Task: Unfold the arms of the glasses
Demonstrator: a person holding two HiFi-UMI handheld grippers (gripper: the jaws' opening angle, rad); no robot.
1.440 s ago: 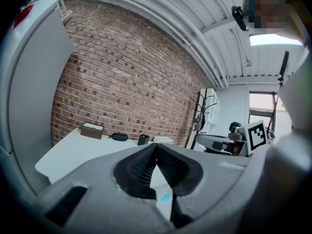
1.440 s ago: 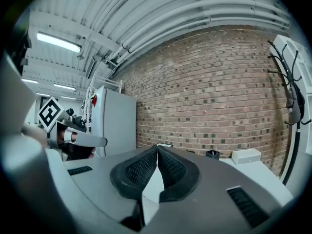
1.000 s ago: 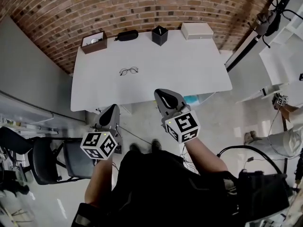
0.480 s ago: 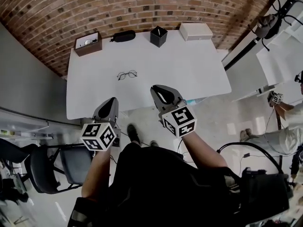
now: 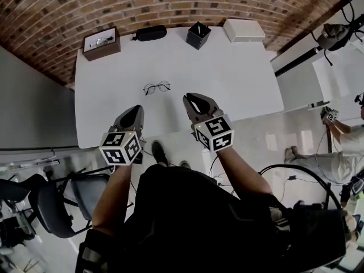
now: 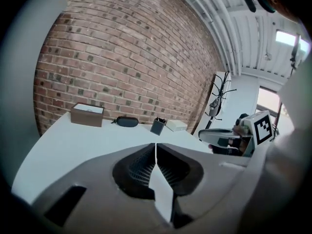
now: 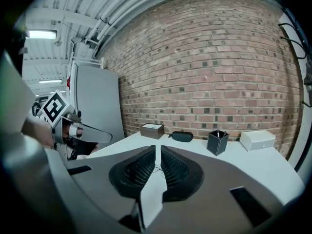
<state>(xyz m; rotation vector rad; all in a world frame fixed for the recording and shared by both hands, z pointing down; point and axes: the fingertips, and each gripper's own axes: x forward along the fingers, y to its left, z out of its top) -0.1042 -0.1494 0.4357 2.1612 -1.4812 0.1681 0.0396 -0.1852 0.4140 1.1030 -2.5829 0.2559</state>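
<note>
Head view: the glasses (image 5: 156, 87) are seen lying on the white tabletop (image 5: 239, 78), toward its front and left of middle, apart from everything else. Whether the arms are folded is too small to be told.
Left tongs (image 6: 155, 146): closed tip to tip, with nothing held. They are held near the tabletop's front edge, well apart from the glasses.
Right tongs (image 7: 156, 147): barely parted, a narrow slit being left between the pads and nothing gripped. The glasses are glimpsed far off through that slit.
Risk: the wire frame looks thin and light, and the tabletop smooth. If an arm were pulled without the frame being pinned by the other tongs, the glasses would probably be dragged or spun rather than opened. If a lens or the bridge were squeezed hard, bending could be expected. A hinge forced past its stop could be strained.
Back row, left to right: a brown open box (image 5: 101, 43), a black glasses case (image 5: 151, 33), a black square holder (image 5: 198, 36) and a white box (image 5: 243, 30) are lined up against the brick wall (image 5: 170, 4).
Obstruction: nothing is seen between either tongs and the glasses, and the back row is well apart from them.
Surroundings: a black chair (image 5: 57, 203) is parked at the left on the floor, and another person (image 5: 341, 147) is visible at the far right, away from the tabletop.
</note>
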